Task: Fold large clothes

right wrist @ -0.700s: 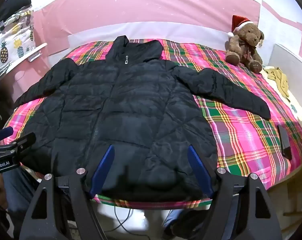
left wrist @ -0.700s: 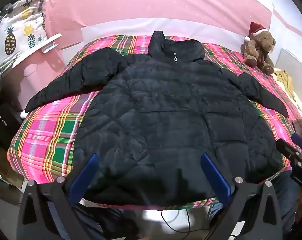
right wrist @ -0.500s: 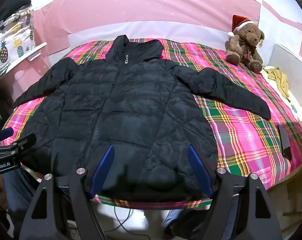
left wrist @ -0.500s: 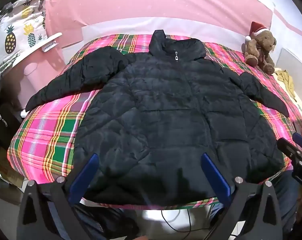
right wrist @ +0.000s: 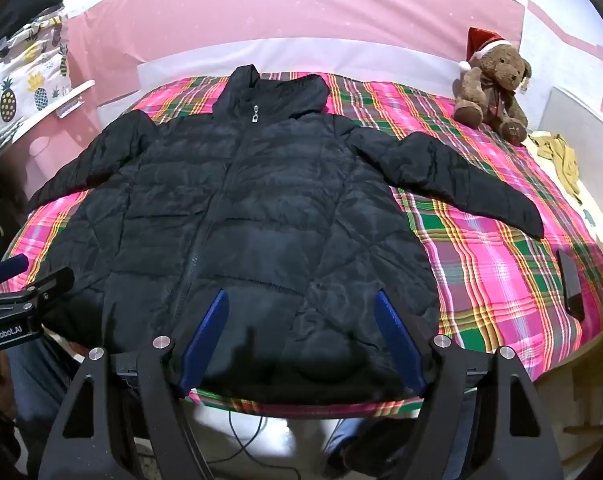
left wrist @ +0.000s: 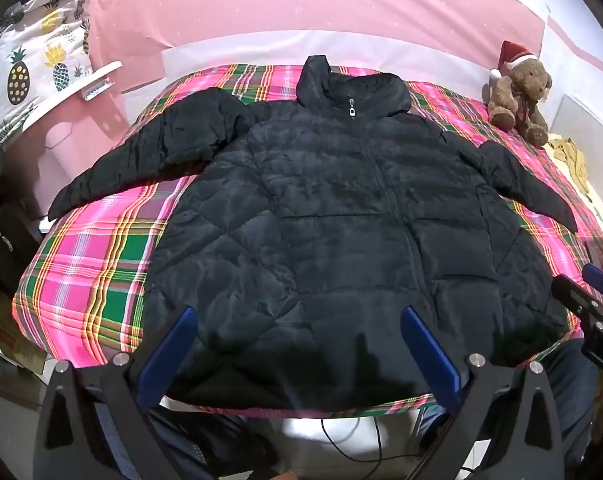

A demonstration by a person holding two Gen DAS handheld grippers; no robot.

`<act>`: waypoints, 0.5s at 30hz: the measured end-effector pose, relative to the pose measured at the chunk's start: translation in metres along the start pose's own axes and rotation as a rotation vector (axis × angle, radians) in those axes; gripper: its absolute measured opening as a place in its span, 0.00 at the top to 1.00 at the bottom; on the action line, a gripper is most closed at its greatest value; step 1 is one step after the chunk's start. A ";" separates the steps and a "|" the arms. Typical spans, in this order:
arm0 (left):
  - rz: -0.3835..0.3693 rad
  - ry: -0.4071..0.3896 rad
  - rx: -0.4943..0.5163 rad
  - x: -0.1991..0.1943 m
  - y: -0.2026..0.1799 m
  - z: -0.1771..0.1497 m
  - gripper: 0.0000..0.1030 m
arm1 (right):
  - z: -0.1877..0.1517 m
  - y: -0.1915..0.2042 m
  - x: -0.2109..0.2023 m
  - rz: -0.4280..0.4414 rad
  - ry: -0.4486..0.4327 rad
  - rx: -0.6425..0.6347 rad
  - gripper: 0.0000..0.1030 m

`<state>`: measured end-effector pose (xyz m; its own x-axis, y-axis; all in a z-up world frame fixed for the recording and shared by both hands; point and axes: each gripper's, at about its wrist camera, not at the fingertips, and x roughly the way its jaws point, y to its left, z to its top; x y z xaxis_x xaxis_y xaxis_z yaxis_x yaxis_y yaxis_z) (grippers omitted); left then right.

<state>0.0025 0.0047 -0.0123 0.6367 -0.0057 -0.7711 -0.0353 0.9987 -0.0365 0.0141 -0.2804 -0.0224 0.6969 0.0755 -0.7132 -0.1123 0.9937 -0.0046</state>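
Note:
A large black quilted puffer jacket (left wrist: 325,216) lies face up and spread flat on the plaid bed, zipped, collar at the far side and both sleeves stretched outwards. It also shows in the right wrist view (right wrist: 241,216). My left gripper (left wrist: 297,320) is open and empty, hovering over the jacket's near hem on the left part. My right gripper (right wrist: 301,300) is open and empty over the near hem on the right part. Each gripper's tips show at the edge of the other view.
The bed has a pink and green plaid cover (left wrist: 89,264). A teddy bear in a Santa hat (right wrist: 489,84) sits at the far right corner. A dark phone-like object (right wrist: 569,284) lies near the bed's right edge. Yellow cloth (right wrist: 561,156) lies beyond. Pineapple-print fabric (left wrist: 25,76) hangs at the left.
Both views have shifted very slightly; the jacket has not moved and both grippers stay open.

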 end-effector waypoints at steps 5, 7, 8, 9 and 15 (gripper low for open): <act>0.000 0.003 -0.001 0.000 -0.001 -0.001 0.01 | -0.002 -0.001 0.000 0.001 0.001 0.001 0.27; -0.001 0.005 -0.001 0.001 -0.001 -0.001 0.01 | -0.002 -0.002 0.001 0.002 0.003 0.001 0.27; -0.002 0.006 -0.001 0.001 -0.001 -0.002 0.01 | -0.003 -0.002 0.001 0.003 0.004 0.002 0.27; -0.001 0.007 -0.001 0.001 -0.001 -0.002 0.01 | -0.003 -0.002 0.001 0.004 0.005 0.001 0.27; -0.005 0.013 0.000 0.001 -0.001 -0.004 0.01 | -0.004 -0.001 0.002 0.007 0.008 0.001 0.27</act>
<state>0.0004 0.0030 -0.0155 0.6267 -0.0112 -0.7792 -0.0323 0.9987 -0.0404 0.0130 -0.2820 -0.0268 0.6903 0.0817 -0.7189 -0.1164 0.9932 0.0011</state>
